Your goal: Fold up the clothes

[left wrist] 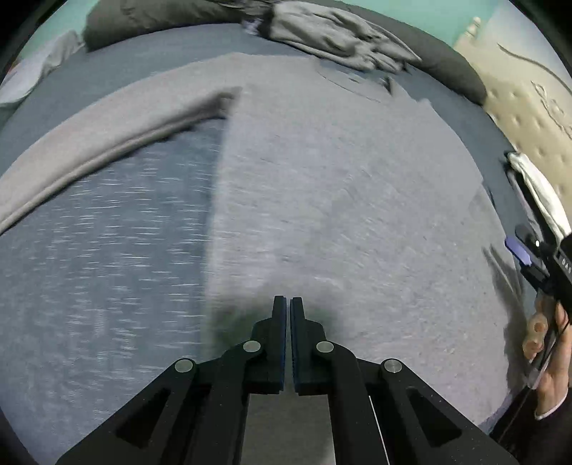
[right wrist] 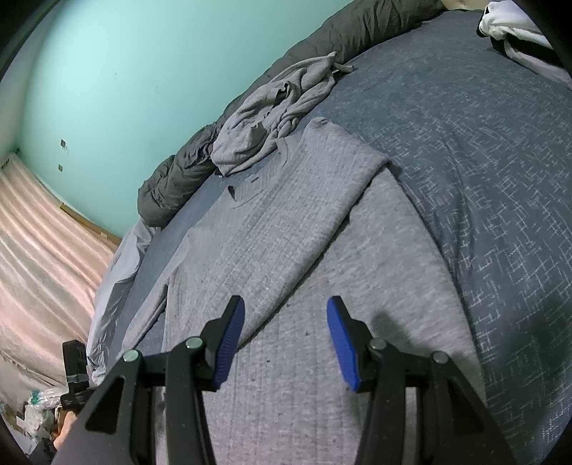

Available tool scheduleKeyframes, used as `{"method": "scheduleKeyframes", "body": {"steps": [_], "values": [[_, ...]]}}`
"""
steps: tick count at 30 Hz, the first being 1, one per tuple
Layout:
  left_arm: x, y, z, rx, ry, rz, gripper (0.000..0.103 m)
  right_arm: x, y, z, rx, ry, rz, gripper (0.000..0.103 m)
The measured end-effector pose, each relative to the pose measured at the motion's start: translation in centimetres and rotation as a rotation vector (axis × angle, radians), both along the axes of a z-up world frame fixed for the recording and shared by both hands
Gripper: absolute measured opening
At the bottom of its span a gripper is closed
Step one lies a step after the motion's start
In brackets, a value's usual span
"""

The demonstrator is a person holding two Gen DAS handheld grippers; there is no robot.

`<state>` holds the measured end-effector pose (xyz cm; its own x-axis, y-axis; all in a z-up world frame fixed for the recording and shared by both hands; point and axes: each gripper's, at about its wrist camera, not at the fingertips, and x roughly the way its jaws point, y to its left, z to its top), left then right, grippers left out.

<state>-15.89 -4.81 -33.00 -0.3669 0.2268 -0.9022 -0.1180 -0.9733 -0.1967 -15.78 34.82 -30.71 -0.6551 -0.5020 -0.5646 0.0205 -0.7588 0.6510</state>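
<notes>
A grey sweater (right wrist: 286,221) was spread flat on the blue patterned bedspread (right wrist: 482,179), its collar toward the rolled dark duvet (right wrist: 186,179) at the wall side of the bed. One sleeve (right wrist: 321,200) had been laid diagonally across the sweater's body, while the other sleeve (right wrist: 150,314) lay out past the sweater's edge, toward the mattress leaning at the wall. By the look of it, a sleeve fold was in hand – one side brought in, the other not. The right gripper (right wrist: 286,322) was held just above the sweater's lower half with its jaws wide apart and nothing between them. The left gripper (left wrist: 287,311) was seen low over the sweater with its jaws nearly closed, only a thin slit left; whether a pinch of cloth was caught there could not be told, as that view was blurred. The next move would likely call for the outlying sleeve to be pinched near its cuff and drawn across the sweater's body, kept flat so no crease is trapped. Counted: two grippers, one spread sweater, one crumpled grey garment (right wrist: 271,118) beyond the sweater's collar, and one white garment (right wrist: 514,25) at the far corner of the bedspread – three garments in all.
</notes>
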Motion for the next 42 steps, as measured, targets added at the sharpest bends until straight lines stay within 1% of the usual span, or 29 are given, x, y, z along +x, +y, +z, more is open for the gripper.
{"method": "scheduleKeyframes", "body": {"steps": [2,6,9,14,17,20,22,25,30,31,32,33,34,35,38,41,42], "values": [[-0.3,0.6,-1.2,-0.005,-0.011,-0.006,0.002,0.0,0.0,-0.1,0.005,-0.004,0.001,0.049],[-0.4,0.5,-2.8,0.010,-0.024,0.006,0.002,-0.4,0.5,-0.1,0.009,-0.011,-0.008,0.049],[-0.5,0.2,-1.7,0.018,0.007,0.017,0.002,-0.8,0.9,0.0,0.011,-0.015,-0.018,0.049],[-2.5,1.3,-1.5,0.053,0.035,0.011,0.005,-1.5,1.8,0.1,0.014,-0.022,-0.035,0.049],[-3.7,1.9,-1.4,0.074,0.051,0.007,0.007,-3.1,2.6,1.2,0.046,-0.010,-0.062,0.049],[-3.8,2.5,-2.0,0.084,0.053,-0.001,0.007,-5.9,2.8,2.3,0.112,0.004,-0.040,0.049],[-3.8,2.8,-2.7,0.088,0.051,-0.006,0.007,-8.1,2.8,2.4,0.168,-0.017,-0.024,0.049],[-3.9,2.5,-3.3,0.116,0.056,-0.002,0.007,-11.6,2.5,2.3,0.233,-0.055,0.017,0.049],[-4.1,2.1,-3.7,0.149,0.068,-0.006,0.007,-16.1,1.5,-0.4,0.422,-0.168,0.071,0.048],[-3.9,1.8,-3.7,0.155,0.068,-0.006,0.007,-16.5,1.4,-1.3,0.449,-0.211,0.080,0.048],[-2.7,0.6,-3.5,0.162,0.068,-0.006,0.007,-17.0,1.4,-2.3,0.476,-0.253,0.089,0.046],[-2.8,0.5,-3.5,0.172,0.067,-0.002,0.007,-17.3,1.5,-3.1,0.466,-0.293,0.098,0.044],[-2.8,0.4,-3.5,0.181,0.066,0.001,0.007,-17.2,1.8,-3.2,0.449,-0.299,0.085,0.043],[-2.9,0.2,-3.6,0.189,0.065,0.004,0.007,-17.1,1.9,-2.7,0.445,-0.285,0.065,0.041],[-2.4,-0.4,-3.3,0.187,0.065,-0.001,0.007,-17.5,1.6,0.0,0.443,-0.170,0.042,0.040],[-1.0,-0.5,-3.3,0.186,0.065,-0.003,0.008,-19.9,0.7,1.4,0.456,-0.127,0.058,0.040],[-0.5,-0.5,-3.4,0.187,0.065,-0.003,0.008,-20.7,0.4,1.7,0.493,-0.125,0.048,0.039]]}}
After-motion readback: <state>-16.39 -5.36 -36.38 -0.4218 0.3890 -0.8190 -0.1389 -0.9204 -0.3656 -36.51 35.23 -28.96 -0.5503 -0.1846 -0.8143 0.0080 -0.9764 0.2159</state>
